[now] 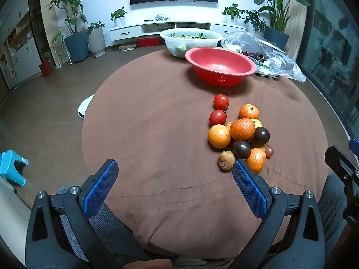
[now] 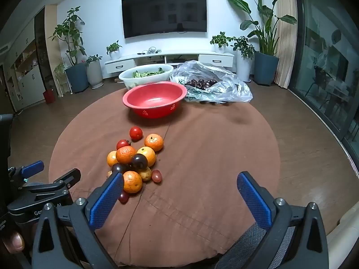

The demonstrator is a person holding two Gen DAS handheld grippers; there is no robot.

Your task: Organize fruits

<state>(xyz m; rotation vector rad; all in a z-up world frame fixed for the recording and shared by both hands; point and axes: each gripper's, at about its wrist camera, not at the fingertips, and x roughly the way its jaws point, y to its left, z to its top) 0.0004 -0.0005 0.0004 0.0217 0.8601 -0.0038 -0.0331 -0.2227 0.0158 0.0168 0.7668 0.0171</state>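
- Fruits point(image 2: 134, 163) lie heaped in one loose pile on a round table draped in a brown cloth point(image 2: 202, 157), in the near half of the table and nearer its left edge as the right wrist camera sees it.
- Pile contents: several oranges and mandarins, two dark purple round fruits, two red tomato-like fruits on the far side, a brownish fruit and one or two small reddish ones at the near side. Most of them touch each other.
- Red bowl point(image 2: 154, 99) stands empty toward the far edge of the table, well apart from the pile.
- Behind it sit a white basin point(image 2: 145, 74) of leafy greens and a clear plastic bag point(image 2: 215, 85) holding dark cherries.
- Left gripper point(image 1: 175, 174) hovers above the near edge, jaws wide apart and holding nothing; the pile lies just ahead, by its right finger.
- Right gripper point(image 2: 179, 186) also hovers at the near edge, jaws wide apart and empty, with the nearest orange point(image 2: 132, 181) beside its left finger.
- Judged step: the very start; no fruit is in the bowl yet.
- Next move likely calls for centring one gripper's jaws around an outer fruit, closing gently so it does not roll, then carrying it to the red bowl.
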